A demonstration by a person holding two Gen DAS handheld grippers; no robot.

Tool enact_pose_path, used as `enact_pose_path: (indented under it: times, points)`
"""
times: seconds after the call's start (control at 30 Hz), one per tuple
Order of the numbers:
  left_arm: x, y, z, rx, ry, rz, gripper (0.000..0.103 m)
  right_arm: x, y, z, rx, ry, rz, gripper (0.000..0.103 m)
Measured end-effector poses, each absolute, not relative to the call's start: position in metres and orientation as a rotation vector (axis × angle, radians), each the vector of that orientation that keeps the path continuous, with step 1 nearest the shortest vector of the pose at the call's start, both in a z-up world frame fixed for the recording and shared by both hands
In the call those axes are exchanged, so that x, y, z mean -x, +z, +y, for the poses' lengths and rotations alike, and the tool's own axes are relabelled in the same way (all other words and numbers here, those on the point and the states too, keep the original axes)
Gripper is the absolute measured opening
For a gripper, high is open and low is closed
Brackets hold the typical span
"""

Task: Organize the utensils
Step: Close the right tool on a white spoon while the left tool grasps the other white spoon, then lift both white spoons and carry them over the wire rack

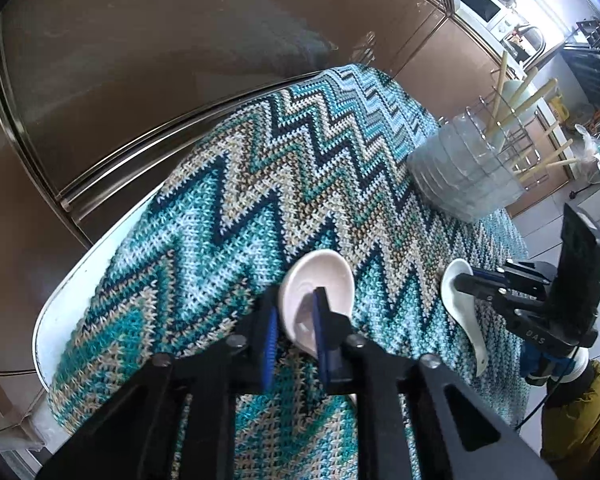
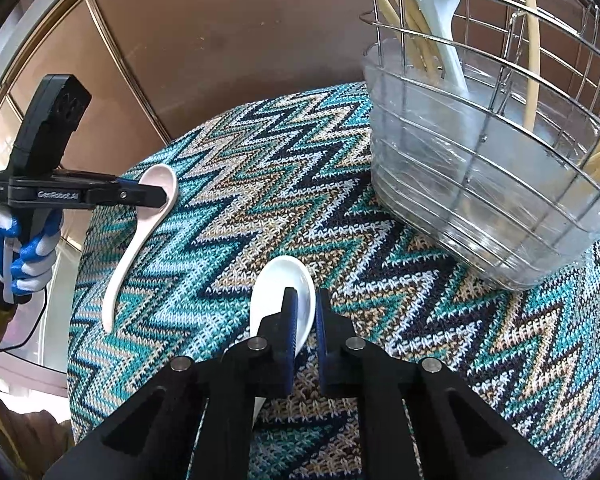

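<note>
A pink ceramic soup spoon (image 1: pixel 320 284) lies on the zigzag cloth; my left gripper (image 1: pixel 294 320) is shut on the wall of its bowl. It also shows in the right wrist view (image 2: pixel 136 236), with the left gripper (image 2: pixel 156 196) on it. A white ceramic soup spoon (image 2: pixel 280 292) lies on the cloth; my right gripper (image 2: pixel 306 316) is shut on the edge of its bowl. It shows in the left wrist view (image 1: pixel 460 304) too, with the right gripper (image 1: pixel 464 282). A wire utensil basket (image 2: pixel 500 152) with a clear liner holds chopsticks and a white spoon.
The round table is covered by a blue zigzag knitted cloth (image 2: pixel 260 200). The basket (image 1: pixel 476 168) stands at the far right of the table in the left wrist view. Brown cabinet doors (image 1: pixel 140 80) stand close behind the table. A microwave (image 1: pixel 484 0) is far off.
</note>
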State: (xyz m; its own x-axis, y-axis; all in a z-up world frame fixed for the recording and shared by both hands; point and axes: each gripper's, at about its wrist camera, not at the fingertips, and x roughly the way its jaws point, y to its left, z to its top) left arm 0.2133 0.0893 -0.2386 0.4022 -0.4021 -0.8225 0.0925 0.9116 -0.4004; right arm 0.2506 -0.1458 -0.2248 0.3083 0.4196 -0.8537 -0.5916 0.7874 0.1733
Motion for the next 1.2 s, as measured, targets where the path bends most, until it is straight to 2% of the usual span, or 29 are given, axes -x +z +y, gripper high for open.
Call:
enact_pose_path:
  times: [0.43, 1.2]
  points:
    - [-0.201, -0.222, 0.078, 0.282, -0.31, 1.06, 0.008, -0.215, -0.198, -0.16, 0.232, 0.636, 1.015, 0.004]
    - [-0.139, -0.132, 0.074, 0.269, -0.336, 0.874, 0.007, -0.131, -0.084, -0.187, 0.184, 0.417, 0.728, 0.005]
